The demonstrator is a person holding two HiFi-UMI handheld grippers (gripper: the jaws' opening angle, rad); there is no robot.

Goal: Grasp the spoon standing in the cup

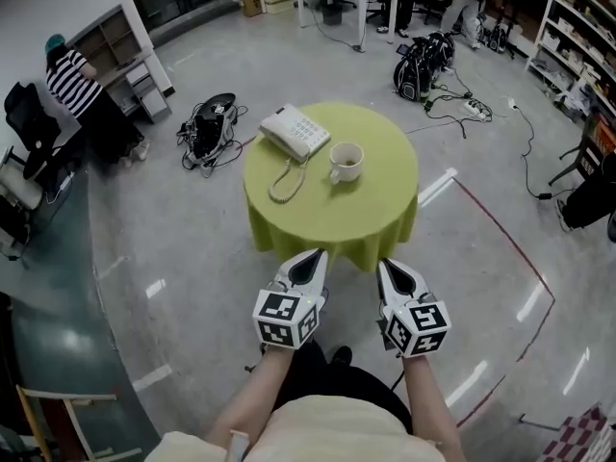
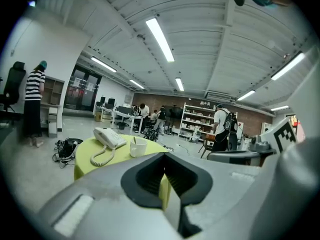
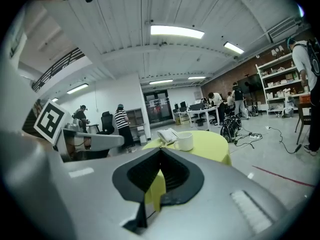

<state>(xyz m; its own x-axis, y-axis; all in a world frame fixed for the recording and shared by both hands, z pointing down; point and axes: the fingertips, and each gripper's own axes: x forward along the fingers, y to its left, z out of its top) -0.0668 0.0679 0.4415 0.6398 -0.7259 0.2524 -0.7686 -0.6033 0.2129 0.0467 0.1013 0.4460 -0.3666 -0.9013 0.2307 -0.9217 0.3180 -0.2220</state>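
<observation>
Spoon (image 2: 134, 140) stands in the white cup (image 1: 346, 161), handle poking up past the rim on the phone side. Cup sits on a round table (image 1: 327, 221) with a yellow-green cloth, right of centre. White desk telephone (image 1: 295, 131) is just beside it on the left, not touching; its coiled cord loops toward the near edge.

Both grippers are held low on the person's side of the table, side by side, tips pointing at it, well short of the cup.
- left gripper (image 1: 316, 256): jaws clenched, tips meeting, nothing between them
- right gripper (image 1: 384, 265): same, jaws closed tip to tip, empty

In both gripper views only the yellow cloth shows through the slit behind the tips.

Around the room: a black bag (image 1: 210, 128) with cables lies on the floor left of the table. A person in a striped top (image 1: 72, 80) stands by the shelving at far left. More people are at desks at the back.
</observation>
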